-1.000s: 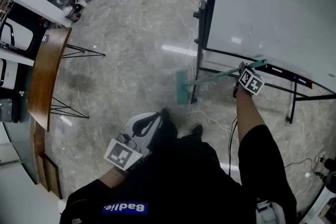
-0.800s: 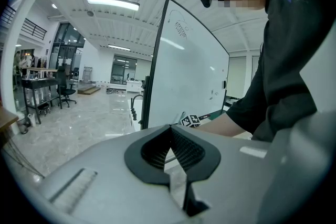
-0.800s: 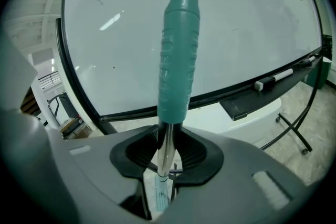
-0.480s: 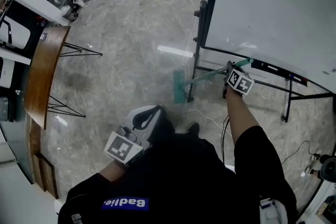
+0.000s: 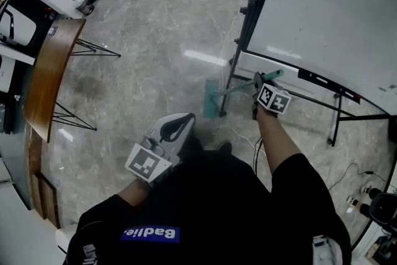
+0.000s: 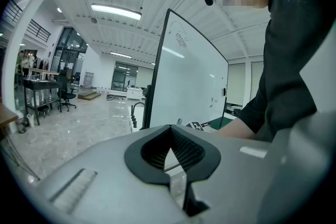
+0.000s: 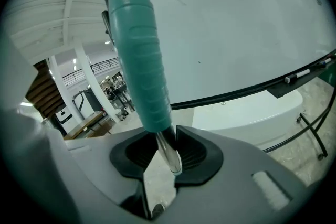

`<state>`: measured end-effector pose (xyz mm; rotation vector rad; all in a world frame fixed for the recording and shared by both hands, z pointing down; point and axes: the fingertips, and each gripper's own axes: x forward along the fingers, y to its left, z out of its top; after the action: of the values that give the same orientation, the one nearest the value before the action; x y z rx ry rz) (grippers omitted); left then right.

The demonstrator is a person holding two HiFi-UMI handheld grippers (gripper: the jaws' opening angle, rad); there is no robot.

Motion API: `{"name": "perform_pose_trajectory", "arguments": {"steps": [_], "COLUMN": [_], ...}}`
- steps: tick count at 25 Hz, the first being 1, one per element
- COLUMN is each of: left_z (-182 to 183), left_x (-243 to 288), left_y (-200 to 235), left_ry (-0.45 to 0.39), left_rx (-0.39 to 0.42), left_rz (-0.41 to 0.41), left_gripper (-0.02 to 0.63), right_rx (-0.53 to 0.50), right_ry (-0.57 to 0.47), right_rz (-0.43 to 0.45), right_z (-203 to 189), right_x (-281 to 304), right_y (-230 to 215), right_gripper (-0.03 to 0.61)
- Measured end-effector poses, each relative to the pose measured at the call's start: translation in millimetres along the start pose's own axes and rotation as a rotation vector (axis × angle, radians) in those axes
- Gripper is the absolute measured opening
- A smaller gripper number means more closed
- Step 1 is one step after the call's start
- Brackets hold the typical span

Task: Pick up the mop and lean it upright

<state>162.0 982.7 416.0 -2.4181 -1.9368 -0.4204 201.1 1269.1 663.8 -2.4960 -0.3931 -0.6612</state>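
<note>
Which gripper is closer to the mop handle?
Right. The right gripper is clamped on the mop handle; the left gripper hangs back by the person's body, well clear of it.

Glossy stone floor (image 5: 155, 28), chrome mop pole (image 7: 166, 152)

Glossy grey marbled floor (image 5: 155, 40). Whiteboard (image 5: 329, 9) on a black stand, right. Wooden table (image 5: 46, 77) with wire legs, left. Strip lights (image 6: 115, 10) on a white ceiling.

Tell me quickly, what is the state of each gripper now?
Left gripper: closed, nothing between its jaws.
Right gripper: closed on the mop, just below its green grip.
</note>
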Motion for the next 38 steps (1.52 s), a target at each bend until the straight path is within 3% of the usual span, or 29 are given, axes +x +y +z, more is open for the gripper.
{"name": "perform_pose_trajectory", "arguments": {"steps": [8, 20, 38], "left_z": [1, 1, 9], "left_x": [-14, -33, -20], "left_y": [0, 1, -10], "left_ry": [-0.021, -0.053, -0.107], "left_rx": [0.001, -0.009, 0.001], "left_rz": [0.023, 0.056, -0.011], "left_gripper": [0.02, 0.02, 0.02], "right_rx": [-0.087, -0.166, -0.205], "right_ry": [0.035, 0.013, -0.053], "right_rz": [0.101, 0.247, 0.485], "right_z": [-14, -1, 28], "right_x": [-2, -33, -144], "right_y": [62, 137, 227], "right_gripper": [0.112, 0.115, 0.114]}}
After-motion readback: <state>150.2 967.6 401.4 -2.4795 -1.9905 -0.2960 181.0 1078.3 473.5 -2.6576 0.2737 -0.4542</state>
